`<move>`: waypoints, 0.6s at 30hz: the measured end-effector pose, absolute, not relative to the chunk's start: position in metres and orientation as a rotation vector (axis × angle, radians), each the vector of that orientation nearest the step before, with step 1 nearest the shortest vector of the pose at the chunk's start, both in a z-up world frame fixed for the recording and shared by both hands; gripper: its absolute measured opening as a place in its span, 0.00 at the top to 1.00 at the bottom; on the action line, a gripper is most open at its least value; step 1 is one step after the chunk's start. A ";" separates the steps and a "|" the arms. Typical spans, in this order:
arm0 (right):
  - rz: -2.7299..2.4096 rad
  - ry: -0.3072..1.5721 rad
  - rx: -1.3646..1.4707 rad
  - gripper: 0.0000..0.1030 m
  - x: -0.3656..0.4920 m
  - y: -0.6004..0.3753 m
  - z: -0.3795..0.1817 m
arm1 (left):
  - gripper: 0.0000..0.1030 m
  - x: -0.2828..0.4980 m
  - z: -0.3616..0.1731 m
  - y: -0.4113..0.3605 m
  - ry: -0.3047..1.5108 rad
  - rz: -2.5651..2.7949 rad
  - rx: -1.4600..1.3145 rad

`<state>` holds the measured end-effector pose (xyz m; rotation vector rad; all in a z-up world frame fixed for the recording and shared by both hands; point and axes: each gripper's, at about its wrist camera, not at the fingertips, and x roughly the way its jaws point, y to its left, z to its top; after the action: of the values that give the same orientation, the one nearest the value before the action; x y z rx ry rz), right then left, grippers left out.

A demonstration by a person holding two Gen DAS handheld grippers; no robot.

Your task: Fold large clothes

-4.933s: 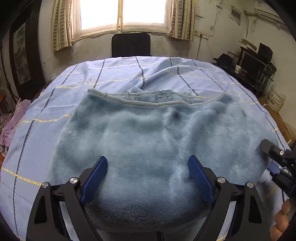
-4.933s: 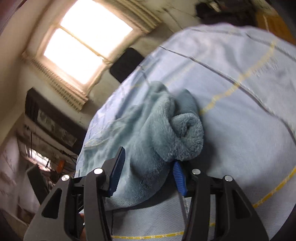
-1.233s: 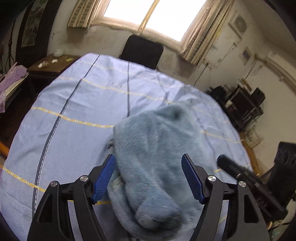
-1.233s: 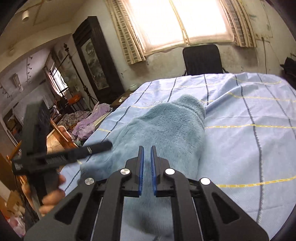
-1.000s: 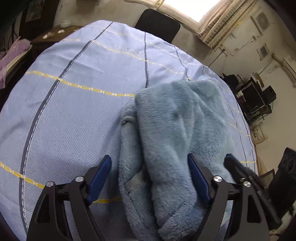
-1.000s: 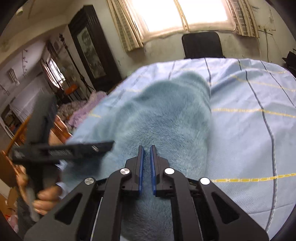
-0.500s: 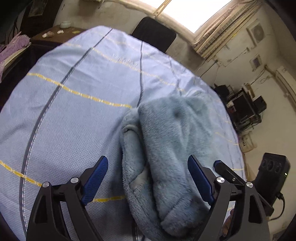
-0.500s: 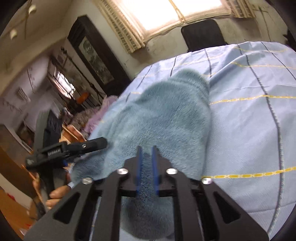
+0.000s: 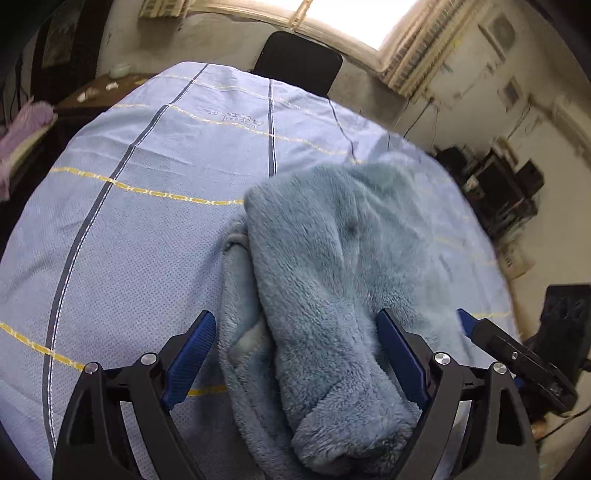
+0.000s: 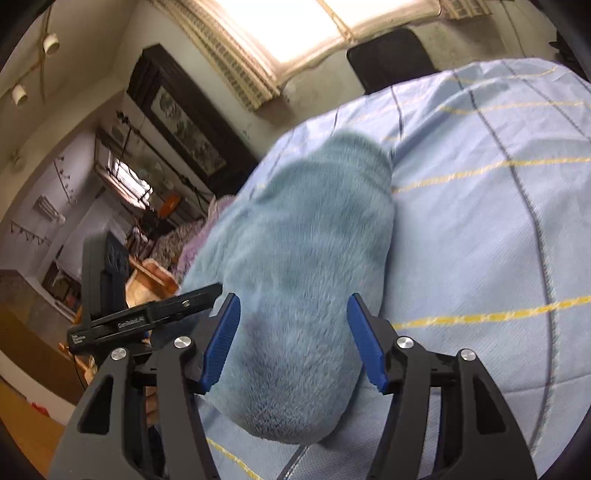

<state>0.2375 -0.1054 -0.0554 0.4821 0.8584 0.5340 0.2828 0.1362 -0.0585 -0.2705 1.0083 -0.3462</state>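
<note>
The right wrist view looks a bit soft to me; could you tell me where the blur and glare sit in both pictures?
Right wrist view: the window is blown out white, and the far end of the fleece garment is smeared, while the right gripper stays sharp. Left wrist view: the window also glares, the right-hand edge of the bedsheet is streaked, and the fisheye bends the sheet's stripes.

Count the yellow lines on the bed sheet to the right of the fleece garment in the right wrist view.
3 on the bed sheet: far, middle, near. The fleece garment may hide others.
</note>
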 end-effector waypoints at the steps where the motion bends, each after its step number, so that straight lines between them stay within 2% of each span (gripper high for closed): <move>1: 0.522 0.858 0.460 0.42 0.236 -0.102 -0.058 | 0.12 0.282 -0.061 0.131 1.012 -0.332 -0.240; 8: 0.517 0.899 0.501 0.34 0.239 -0.104 -0.078 | 0.12 0.273 -0.056 0.114 0.961 -0.252 -0.085; 18: 0.525 0.833 0.510 0.34 0.232 -0.113 -0.057 | 0.14 0.254 -0.028 0.103 0.838 -0.217 -0.006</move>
<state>0.2320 -0.1127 -0.0572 0.5099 0.8330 0.5245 0.2545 0.1033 -0.0283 -0.0064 0.8378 -0.2166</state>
